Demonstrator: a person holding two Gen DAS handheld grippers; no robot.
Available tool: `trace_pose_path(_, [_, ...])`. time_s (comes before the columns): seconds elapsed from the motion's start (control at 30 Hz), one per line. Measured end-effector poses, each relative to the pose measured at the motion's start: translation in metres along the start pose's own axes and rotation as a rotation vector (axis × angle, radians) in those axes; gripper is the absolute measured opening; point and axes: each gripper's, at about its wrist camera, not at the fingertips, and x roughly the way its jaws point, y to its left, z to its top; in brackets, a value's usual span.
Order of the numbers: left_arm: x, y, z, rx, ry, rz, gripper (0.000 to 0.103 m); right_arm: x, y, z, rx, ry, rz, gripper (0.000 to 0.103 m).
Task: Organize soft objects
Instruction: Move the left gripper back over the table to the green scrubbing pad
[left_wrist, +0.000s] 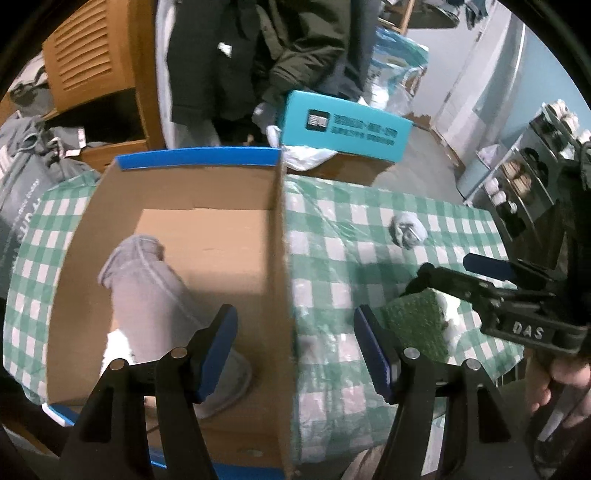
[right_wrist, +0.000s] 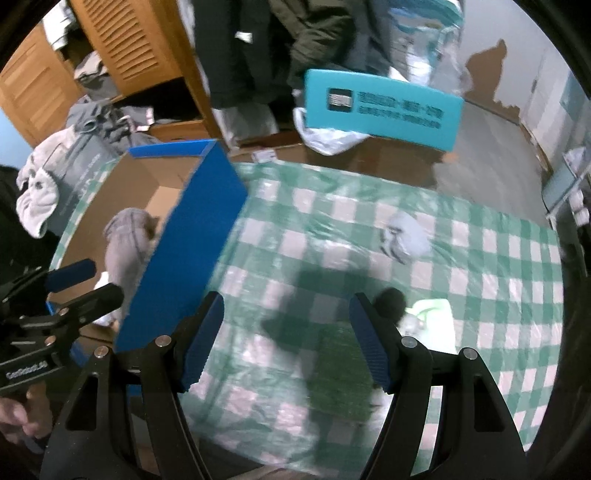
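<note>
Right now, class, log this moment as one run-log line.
left gripper: open, empty | right gripper: open, empty | grey sock: in box | sock ball: on tablecloth | green sponge: on tablecloth

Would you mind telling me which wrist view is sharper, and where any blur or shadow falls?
Left wrist view: fairly sharp on the brown cardboard box and the grey rolled sock; fisheye bending at the edges. Right wrist view: motion-blurred across the green checked tablecloth, with a dark shadow between the open right gripper fingers.
</note>
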Motion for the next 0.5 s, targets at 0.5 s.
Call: trace_pose_path(0.5, [0.04,-0.057,-0.007,0.05,0.09,-0.073,0.072,0.008,-0.077,-0.026,0.14,0.036,-0.053,0.071])
